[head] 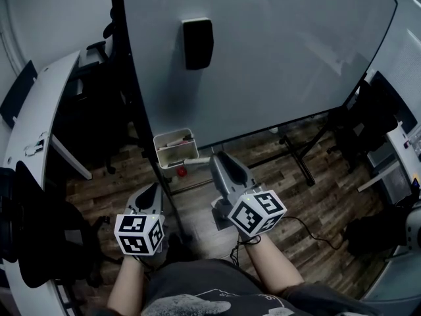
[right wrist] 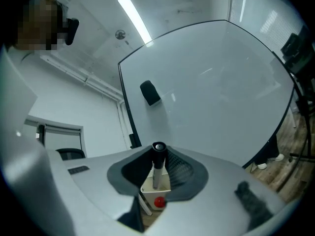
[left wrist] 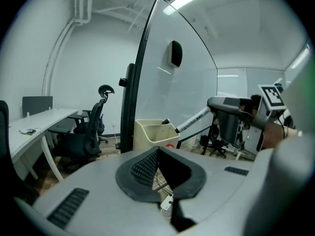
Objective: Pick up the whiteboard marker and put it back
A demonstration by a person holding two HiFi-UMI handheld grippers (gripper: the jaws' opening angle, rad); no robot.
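Observation:
A white whiteboard marker with a black cap is gripped crosswise in my right gripper, which is shut on it. The marker's capped end points toward a cream bin hung low on the whiteboard stand. In the left gripper view the marker reaches from the right gripper toward the bin. The right gripper view shows the bin just beyond the jaws. My left gripper hangs lower left of the bin, shut with nothing in it.
A big whiteboard carries a black eraser. A red ball lies under the bin. A curved white desk and black office chairs stand left. The stand's legs and more chairs are at right.

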